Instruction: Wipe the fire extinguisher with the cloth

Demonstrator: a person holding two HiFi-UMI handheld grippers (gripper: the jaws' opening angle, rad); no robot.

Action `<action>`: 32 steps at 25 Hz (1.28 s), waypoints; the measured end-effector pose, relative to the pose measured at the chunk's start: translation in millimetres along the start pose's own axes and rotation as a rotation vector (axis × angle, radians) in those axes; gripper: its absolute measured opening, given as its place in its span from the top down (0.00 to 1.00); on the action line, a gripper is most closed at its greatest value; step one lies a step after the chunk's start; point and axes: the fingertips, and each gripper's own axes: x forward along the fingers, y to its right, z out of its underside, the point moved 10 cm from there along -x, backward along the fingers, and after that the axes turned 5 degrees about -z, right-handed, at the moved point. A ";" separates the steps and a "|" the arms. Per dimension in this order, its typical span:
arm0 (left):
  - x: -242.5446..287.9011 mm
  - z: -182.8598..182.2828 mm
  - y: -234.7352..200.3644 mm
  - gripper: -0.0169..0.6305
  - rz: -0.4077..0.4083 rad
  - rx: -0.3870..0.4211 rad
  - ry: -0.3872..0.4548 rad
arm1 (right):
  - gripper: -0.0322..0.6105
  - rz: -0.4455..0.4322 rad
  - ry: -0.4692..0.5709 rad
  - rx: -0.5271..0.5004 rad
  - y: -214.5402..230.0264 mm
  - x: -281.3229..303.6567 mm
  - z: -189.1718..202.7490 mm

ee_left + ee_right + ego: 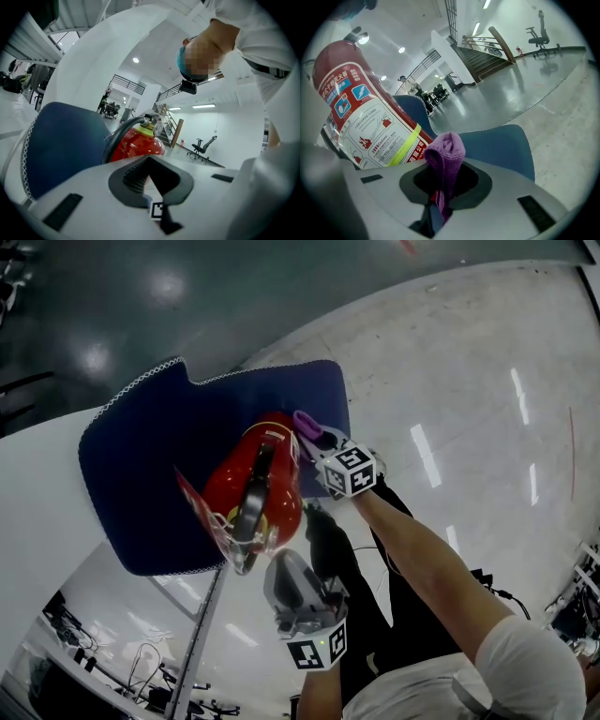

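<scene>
A red fire extinguisher (253, 482) stands upright on a dark blue mat (141, 474). Its black hose and gauge (140, 124) show from above and in the left gripper view. My right gripper (317, 432) is at the extinguisher's far right side, shut on a folded purple cloth (446, 150). The cloth sticks out of the jaws next to the printed label (361, 112), just short of it or barely touching. My left gripper (283, 566) hovers beside the extinguisher's top on the near side, jaws together and holding nothing (151, 180).
The mat lies on a white table (37, 521), whose edge runs diagonally past the extinguisher. A metal leg (199, 638) drops below it. Beyond is shiny pale floor (469, 381). An office chair (202, 145) and stairs stand far off.
</scene>
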 end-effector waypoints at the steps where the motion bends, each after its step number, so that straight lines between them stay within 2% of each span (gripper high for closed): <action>1: -1.7 2.5 1.9 0.97 -0.001 -0.004 -0.003 | 0.86 -0.008 0.002 0.004 -0.7 -1.6 0.2; 12: -8.9 16.4 9.4 0.97 -0.078 -0.040 0.023 | 0.86 -0.097 0.025 -0.005 -11.1 -16.4 -12.9; 19: -16.8 16.3 11.8 0.97 -0.122 -0.040 0.032 | 0.86 -0.146 0.054 0.000 -35.6 -40.2 -28.0; 26: -24.7 3.3 14.9 0.97 -0.150 -0.055 0.046 | 0.86 -0.163 0.063 -0.011 -57.2 -62.5 -44.2; 32: -30.6 -20.5 17.8 0.97 -0.141 -0.065 0.075 | 0.86 -0.179 0.071 -0.026 -80.4 -83.1 -63.1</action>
